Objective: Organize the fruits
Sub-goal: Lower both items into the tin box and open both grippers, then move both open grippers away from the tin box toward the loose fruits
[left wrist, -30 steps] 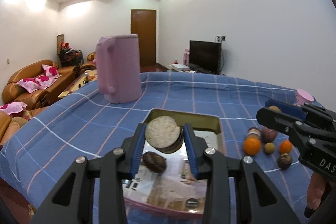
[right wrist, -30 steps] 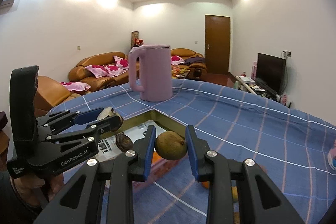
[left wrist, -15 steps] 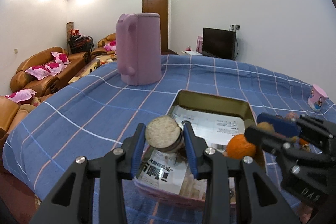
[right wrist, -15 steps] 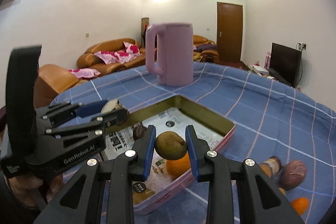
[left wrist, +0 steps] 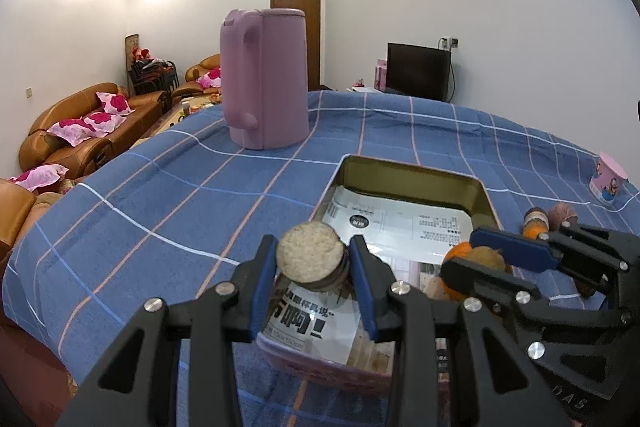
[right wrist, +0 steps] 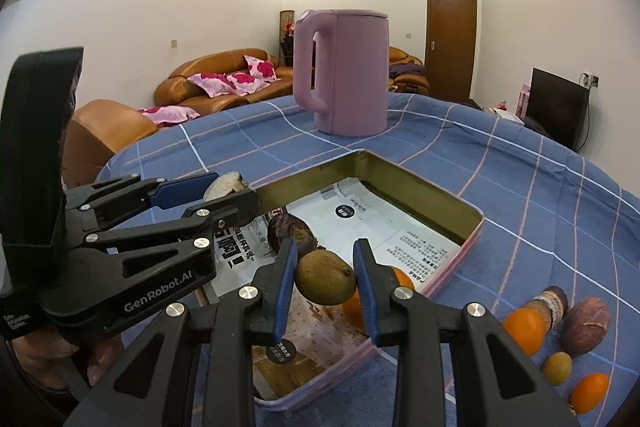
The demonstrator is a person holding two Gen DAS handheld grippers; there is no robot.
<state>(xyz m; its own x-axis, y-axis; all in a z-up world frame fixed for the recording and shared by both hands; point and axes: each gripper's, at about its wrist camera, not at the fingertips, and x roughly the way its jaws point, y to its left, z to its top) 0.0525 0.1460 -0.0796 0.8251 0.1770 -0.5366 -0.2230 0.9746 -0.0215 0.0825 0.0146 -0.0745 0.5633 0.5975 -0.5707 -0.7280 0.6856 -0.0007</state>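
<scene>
Right gripper (right wrist: 325, 281) was noted with fingers pinching a brown fruit (right wrist: 325, 283) above the tin tray (right wrist: 468, 241), open floor lying at 12 o'clock. Left gripper (left wrist: 312, 265) was noted clamped on a halved fruit (left wrist: 310, 258) over the tray's near-left corner.

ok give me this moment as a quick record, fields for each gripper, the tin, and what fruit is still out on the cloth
left gripper: shut on a cut fruit half, pale face up, above the tin's near end
right gripper: shut on a brown fruit, above the tin
tin: paper-lined; a dark purple fruit and an orange lie inside
outside the tin: two oranges, a purple fruit, a small yellow-green fruit on the blue cloth
behind: pink kettle
</scene>
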